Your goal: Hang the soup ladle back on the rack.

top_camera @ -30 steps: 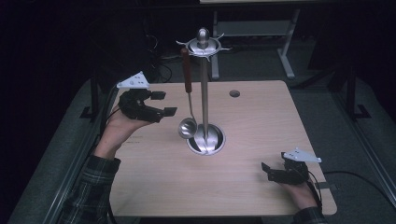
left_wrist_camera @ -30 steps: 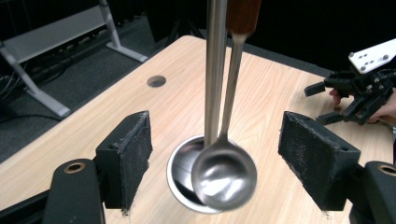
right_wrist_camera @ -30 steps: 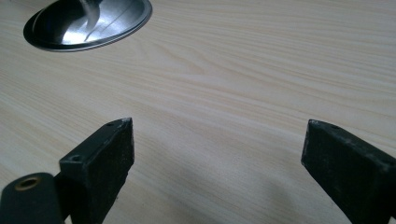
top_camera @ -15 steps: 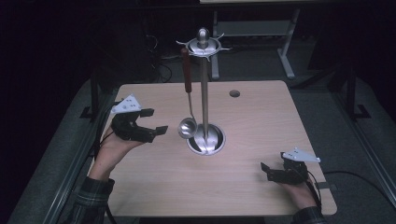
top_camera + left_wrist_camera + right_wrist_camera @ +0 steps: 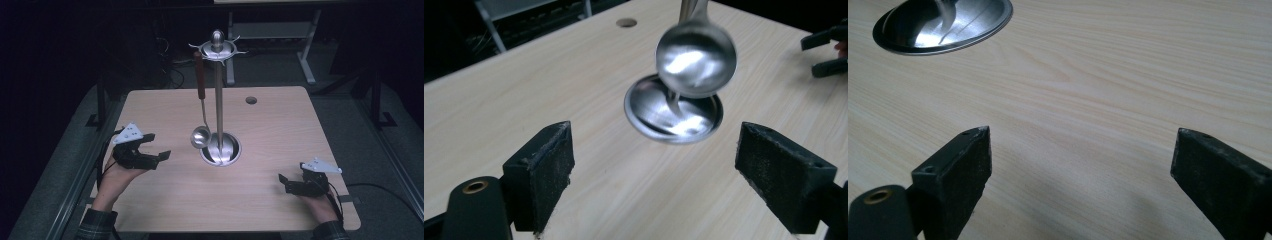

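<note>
I hold my left gripper [image 5: 159, 150] low over the left side of the table [image 5: 280, 135]. Its jaws have just been opening and now stand wide, with nothing between them. It points at the ladle [image 5: 201, 136] — a shiny spoon with a brown handle that hangs from the top of the metal stand [image 5: 218, 90]. The ladle's bowl hangs just beside the stand's round base, near the middle of the table.

My right gripper [image 5: 286, 181] rests at the near right corner, jaws wide apart and empty too.

The table is pale wood with fine lines in it, and it has a small round hole [image 5: 251, 100] at the far side. The room around it is dark — grey floor, black cables and a pale frame far back.
</note>
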{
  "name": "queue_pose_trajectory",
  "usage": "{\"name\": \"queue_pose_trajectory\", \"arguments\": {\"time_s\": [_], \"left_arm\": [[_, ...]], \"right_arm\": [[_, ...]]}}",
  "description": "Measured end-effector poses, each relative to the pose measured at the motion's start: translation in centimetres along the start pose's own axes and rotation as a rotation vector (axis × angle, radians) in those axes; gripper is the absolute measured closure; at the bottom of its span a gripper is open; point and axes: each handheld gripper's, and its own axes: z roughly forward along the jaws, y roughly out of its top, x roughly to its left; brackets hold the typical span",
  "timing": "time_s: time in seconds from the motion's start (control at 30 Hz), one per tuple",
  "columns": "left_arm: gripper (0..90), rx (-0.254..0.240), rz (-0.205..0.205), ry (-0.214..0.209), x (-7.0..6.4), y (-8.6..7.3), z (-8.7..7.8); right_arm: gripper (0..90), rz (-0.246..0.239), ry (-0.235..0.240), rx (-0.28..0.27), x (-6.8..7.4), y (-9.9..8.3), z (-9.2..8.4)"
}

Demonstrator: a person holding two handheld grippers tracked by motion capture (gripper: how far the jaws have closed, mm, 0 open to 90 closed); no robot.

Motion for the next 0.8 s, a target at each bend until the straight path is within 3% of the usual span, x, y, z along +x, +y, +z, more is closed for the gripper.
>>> {"name": "queue_pose_trajectory", "arguments": {"time_s": [0.33,0.53,0.8], "left_arm": [[15.2,0.000,-0.042,0.056,0.5,-3.7,-0.5],[15.2,0.024,-0.059,0.091,1.1,-6.2,-0.7],[15.0,0.013,-0.122,0.124,1.9,-8.8,-0.5]], "right_arm": [[9.1,-0.006,0.007,0.000,0.0,0.2,0.3],[9.1,-0.017,0.011,0.001,0.2,0.4,0.6],[9.1,-0.018,0.010,0.002,0.3,0.4,0.5]]}}
